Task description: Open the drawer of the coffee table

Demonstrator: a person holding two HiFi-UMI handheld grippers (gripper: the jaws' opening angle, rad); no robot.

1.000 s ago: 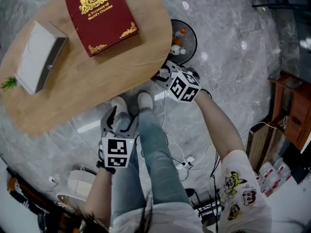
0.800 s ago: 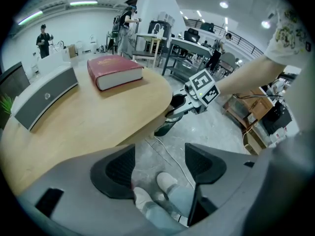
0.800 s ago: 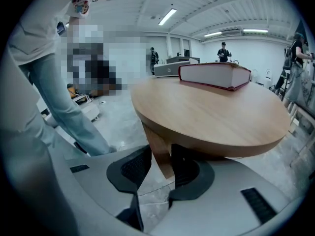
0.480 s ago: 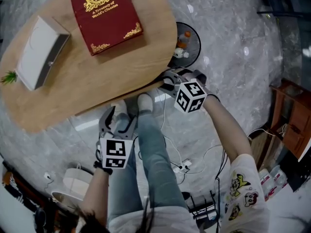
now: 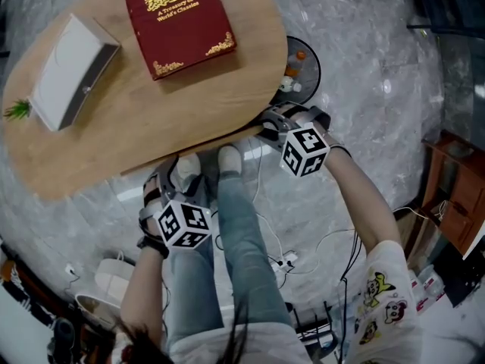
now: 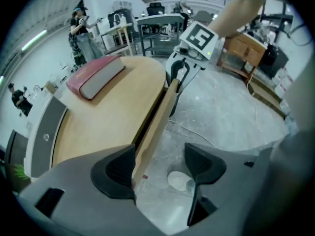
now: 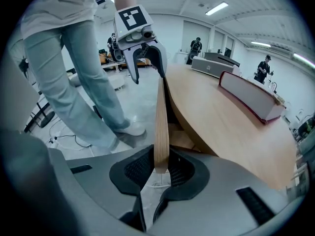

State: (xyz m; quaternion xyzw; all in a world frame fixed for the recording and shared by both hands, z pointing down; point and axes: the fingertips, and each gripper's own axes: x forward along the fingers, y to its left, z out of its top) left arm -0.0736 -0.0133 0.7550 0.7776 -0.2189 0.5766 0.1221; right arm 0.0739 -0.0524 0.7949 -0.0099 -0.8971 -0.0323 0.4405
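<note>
At the near edge of the bench [image 5: 151,120], the step in hand looks like getting a hold on both ends of the drawer front [image 6: 157,117] before drawing it out. Doing it well seems to start on the left: the left tool [image 6: 160,168] has its jaws apart, so it would do best to settle squarely over the thin wooden panel, with the panel well down between the pads, before it closes. Further right, the right tool [image 7: 158,170] has just been closing its jaws, and they clamp the other end of that panel edge-on between the ribbed pads. The bite takes in only the panel's very end, so a slow pull looks wiser than a jerk. Both ends should probably come out level and together, straight away from the bench and toward the person's legs [image 5: 227,226], since a skewed pull could jam the drawer. The red book [image 5: 178,21] and white box [image 5: 72,70] on top are better left undisturbed. As for place, the drawer sits under the bench top along the side nearest the person and looks only a crack open, with a dark gap showing behind its front. Its left end lies just inside the pad at the left of the left tool's own view, whether touching I cannot tell. From there the panel runs on to the right tool, whose pads hold its right end
</note>
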